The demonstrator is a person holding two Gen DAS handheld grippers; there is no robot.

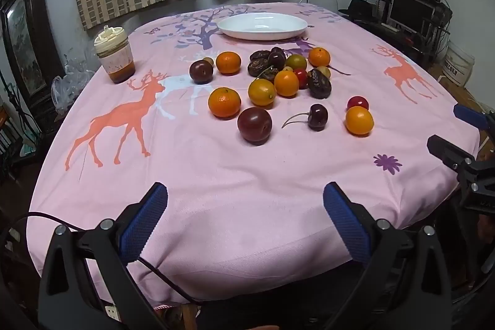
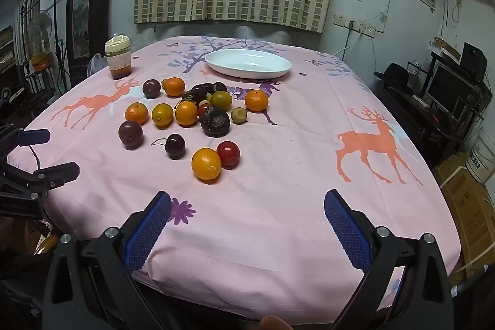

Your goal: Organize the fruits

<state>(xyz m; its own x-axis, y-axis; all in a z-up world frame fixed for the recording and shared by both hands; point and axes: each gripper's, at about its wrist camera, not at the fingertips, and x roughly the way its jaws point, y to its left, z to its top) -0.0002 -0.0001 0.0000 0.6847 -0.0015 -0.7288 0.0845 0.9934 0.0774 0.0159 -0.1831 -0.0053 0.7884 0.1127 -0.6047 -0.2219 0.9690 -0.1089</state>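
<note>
Several small fruits lie loose on the pink deer-print tablecloth (image 1: 235, 181): oranges such as one (image 1: 224, 102) and one (image 2: 206, 163), a dark plum (image 1: 254, 125), a stemmed cherry (image 1: 318, 117), a red tomato (image 2: 228, 154) and wrinkled dates (image 1: 319, 83). An empty white oval plate (image 1: 262, 25) (image 2: 248, 63) sits beyond them. My left gripper (image 1: 244, 190) hovers open over the cloth's near edge, nothing between its blue pads. My right gripper (image 2: 247, 200) is open too, short of the orange. Each gripper appears at the side of the other's view.
A lidded jar (image 1: 115, 57) (image 2: 118, 59) with brown contents stands at the table's far left. Checked curtains hang behind the table. A dark cabinet (image 1: 24, 30) is at left, a monitor and shelves (image 2: 448, 88) at right. A cable runs under the left gripper.
</note>
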